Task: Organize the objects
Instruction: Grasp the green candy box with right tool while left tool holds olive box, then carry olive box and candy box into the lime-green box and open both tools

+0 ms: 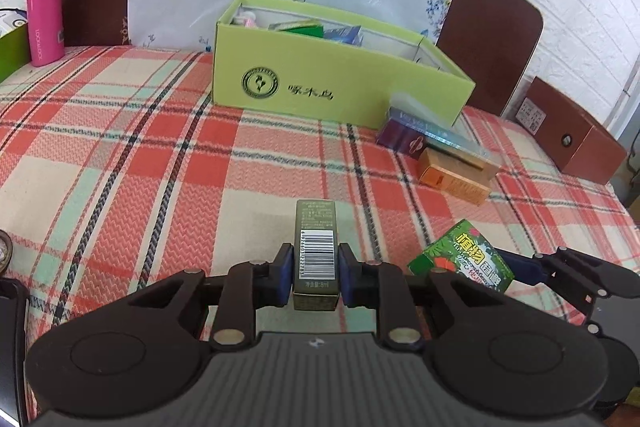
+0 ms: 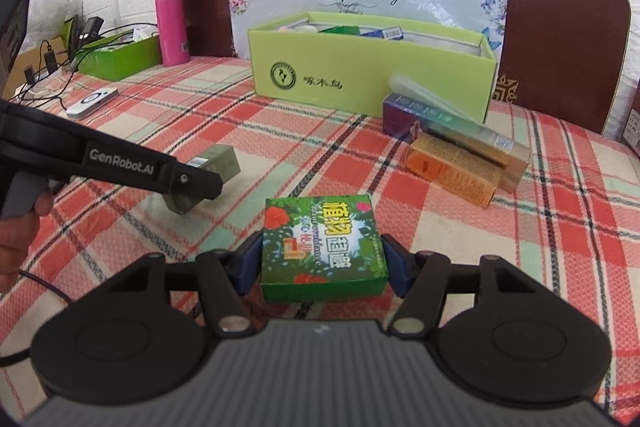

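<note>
In the left wrist view my left gripper (image 1: 315, 275) is shut on a small olive carton (image 1: 316, 247) with a barcode, its blue pads pressing both long sides. The right wrist view shows my right gripper (image 2: 323, 265) shut on a green flower-printed box (image 2: 324, 247), held by its left and right sides. That same box (image 1: 464, 263) appears tilted at the lower right of the left wrist view. An open lime-green cardboard box (image 1: 340, 83) (image 2: 368, 83) with several packets inside stands at the back of the checked cloth (image 1: 140, 155).
A purple box (image 2: 404, 115), an orange box (image 2: 452, 167) and a clear tube (image 2: 432, 95) lie in front of the lime box's right end. A pink flask (image 2: 172, 23), a green tray (image 2: 120, 57) with cables and a white device (image 2: 92, 101) sit far left. A brown box (image 1: 568, 135) stands far right.
</note>
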Demonstrator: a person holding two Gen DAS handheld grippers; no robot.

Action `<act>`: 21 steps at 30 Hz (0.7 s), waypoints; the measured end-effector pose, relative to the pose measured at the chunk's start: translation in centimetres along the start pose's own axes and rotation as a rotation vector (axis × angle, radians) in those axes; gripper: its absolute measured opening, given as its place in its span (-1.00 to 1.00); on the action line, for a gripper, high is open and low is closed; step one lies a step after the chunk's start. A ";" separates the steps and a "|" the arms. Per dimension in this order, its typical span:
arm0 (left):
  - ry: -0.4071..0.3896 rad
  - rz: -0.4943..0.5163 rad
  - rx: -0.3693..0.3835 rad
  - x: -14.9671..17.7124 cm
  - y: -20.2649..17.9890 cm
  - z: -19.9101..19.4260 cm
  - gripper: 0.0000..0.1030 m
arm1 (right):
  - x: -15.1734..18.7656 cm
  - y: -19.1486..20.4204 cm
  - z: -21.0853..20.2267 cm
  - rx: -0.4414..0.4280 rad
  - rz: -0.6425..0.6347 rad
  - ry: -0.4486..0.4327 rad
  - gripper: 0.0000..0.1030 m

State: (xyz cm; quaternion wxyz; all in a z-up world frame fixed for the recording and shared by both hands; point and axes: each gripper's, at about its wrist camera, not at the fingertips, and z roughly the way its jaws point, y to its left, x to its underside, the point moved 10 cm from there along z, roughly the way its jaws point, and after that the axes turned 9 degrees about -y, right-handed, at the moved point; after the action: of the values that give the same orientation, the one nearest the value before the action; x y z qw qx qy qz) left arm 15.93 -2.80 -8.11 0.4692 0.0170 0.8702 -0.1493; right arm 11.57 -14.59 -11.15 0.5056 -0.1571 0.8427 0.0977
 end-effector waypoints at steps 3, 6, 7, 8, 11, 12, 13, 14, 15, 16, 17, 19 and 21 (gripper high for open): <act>-0.022 -0.007 0.014 -1.2 -0.3 -0.3 -0.55 | -1.0 -0.7 -0.3 0.015 0.008 -0.026 0.18; -0.046 -0.012 0.018 -2.7 -0.3 -0.5 -0.55 | -2.3 -1.5 -0.5 0.030 0.015 -0.055 0.18; -0.051 -0.015 0.019 -3.2 -0.3 -0.5 -0.55 | -2.8 -1.7 -0.5 0.037 0.017 -0.065 0.18; -0.057 -0.018 0.020 -3.8 -0.3 -0.4 -0.55 | -3.3 -2.1 -0.5 0.043 0.019 -0.076 0.18; -0.081 -0.014 0.022 -5.8 -0.2 0.0 -0.55 | -4.9 -3.1 -0.3 0.060 0.030 -0.109 0.18; -0.089 -0.010 0.021 -6.4 -0.2 0.1 -0.55 | -5.4 -3.5 -0.2 0.066 0.033 -0.120 0.18; -0.097 -0.005 0.021 -7.1 -0.3 0.3 -0.55 | -6.0 -3.8 0.0 0.073 0.037 -0.130 0.18; -0.103 -0.001 0.022 -7.8 -0.3 0.5 -0.55 | -6.6 -4.3 0.2 0.081 0.041 -0.141 0.18; -0.110 0.003 0.022 -8.4 -0.3 0.7 -0.55 | -7.1 -4.7 0.4 0.089 0.045 -0.151 0.18; -0.117 0.008 0.021 -9.0 -0.3 0.9 -0.55 | -7.6 -5.1 0.6 0.096 0.050 -0.161 0.18; -0.123 0.013 0.020 -9.7 -0.3 1.2 -0.55 | -8.1 -5.5 0.8 0.102 0.055 -0.173 0.18; -0.134 0.026 0.017 -11.0 -0.3 1.8 -0.55 | -9.2 -6.3 1.3 0.112 0.061 -0.193 0.18; -0.151 0.043 0.015 -12.5 -0.5 2.5 -0.55 | -10.4 -7.2 1.9 0.121 0.063 -0.213 0.18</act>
State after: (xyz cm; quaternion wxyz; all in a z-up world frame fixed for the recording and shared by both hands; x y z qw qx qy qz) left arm 24.85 -2.55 1.04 0.5364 0.0280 0.8307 -0.1463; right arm 20.29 -18.95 -2.90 0.5974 -0.0886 0.7932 0.0784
